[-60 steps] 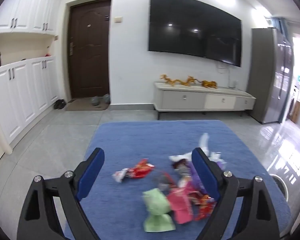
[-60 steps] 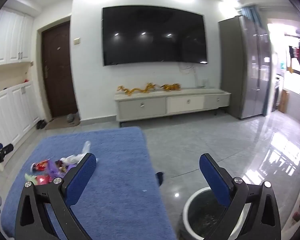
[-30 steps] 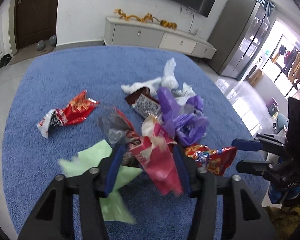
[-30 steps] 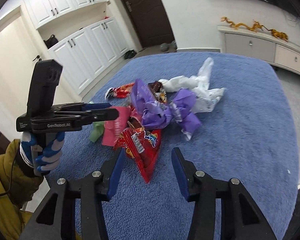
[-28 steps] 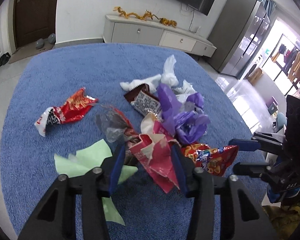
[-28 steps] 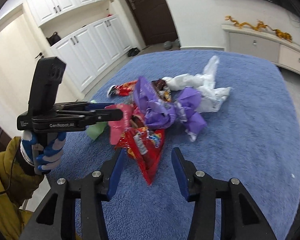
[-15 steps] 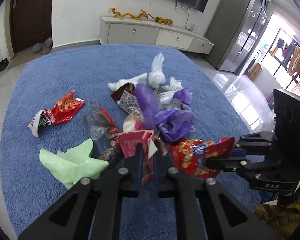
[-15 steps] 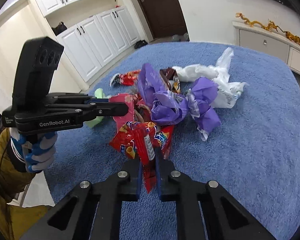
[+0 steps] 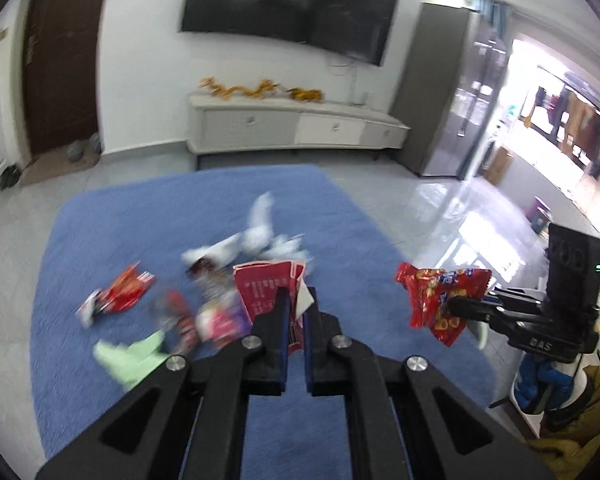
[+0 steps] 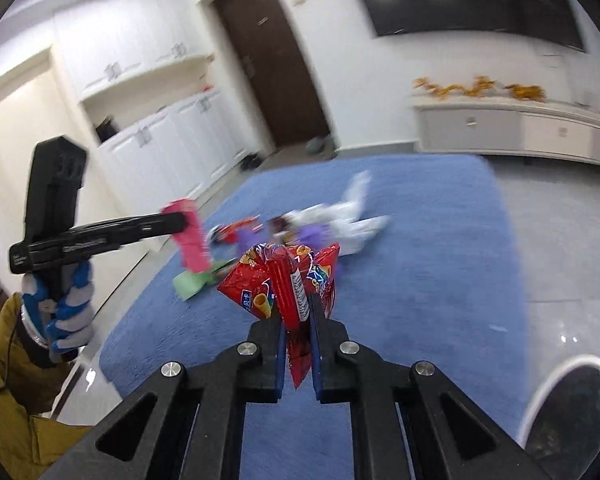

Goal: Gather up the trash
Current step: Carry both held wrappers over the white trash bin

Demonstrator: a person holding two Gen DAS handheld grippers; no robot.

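My left gripper (image 9: 296, 308) is shut on a pink-red paper packet (image 9: 266, 288) and holds it above the blue rug (image 9: 100, 240). It also shows in the right wrist view (image 10: 190, 240). My right gripper (image 10: 296, 312) is shut on a red snack bag (image 10: 276, 280), lifted off the rug; the bag shows at the right of the left wrist view (image 9: 440, 296). More trash lies on the rug: white plastic (image 9: 256, 236), a red wrapper (image 9: 120, 292), a green paper (image 9: 136, 360), purple wrappers (image 10: 312, 234).
A white-rimmed bin (image 10: 572, 408) stands on the tiled floor at the rug's right. A TV cabinet (image 9: 292, 132) runs along the far wall, white cupboards (image 10: 172, 144) on the left side. The person's gloved hand (image 10: 64, 312) holds the left gripper.
Both grippers have risen from the pile with their catches, the packet in the left and the snack bag in the right. The views have tilted up toward the room.
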